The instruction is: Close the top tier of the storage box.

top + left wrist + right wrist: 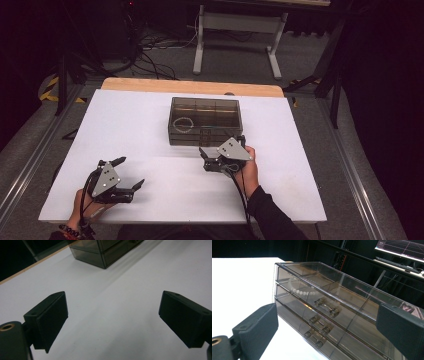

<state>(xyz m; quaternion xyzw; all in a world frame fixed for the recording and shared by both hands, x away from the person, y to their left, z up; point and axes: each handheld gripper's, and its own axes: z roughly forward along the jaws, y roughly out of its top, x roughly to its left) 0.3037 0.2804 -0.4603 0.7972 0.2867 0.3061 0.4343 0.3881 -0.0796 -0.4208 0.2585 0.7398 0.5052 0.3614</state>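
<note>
A smoky see-through drawer box (205,121) stands at the middle of the white table top (125,125). It has three shut drawers, each with a small bar handle; the top handle (326,307) faces my right gripper. A white bead bracelet (299,291) lies in the top drawer, and it also shows from above (183,124). My right gripper (221,143) stands open just in front of the box, jaws pointing at the drawer fronts with nothing between them (327,325). My left gripper (132,171) rests open near the front left of the table, over bare surface (112,312).
The table's wooden far edge (192,86) lies behind the box. Beyond it on the floor are a white desk frame (235,35) and loose cables (150,55). Metal rails (30,160) run along both sides of the table.
</note>
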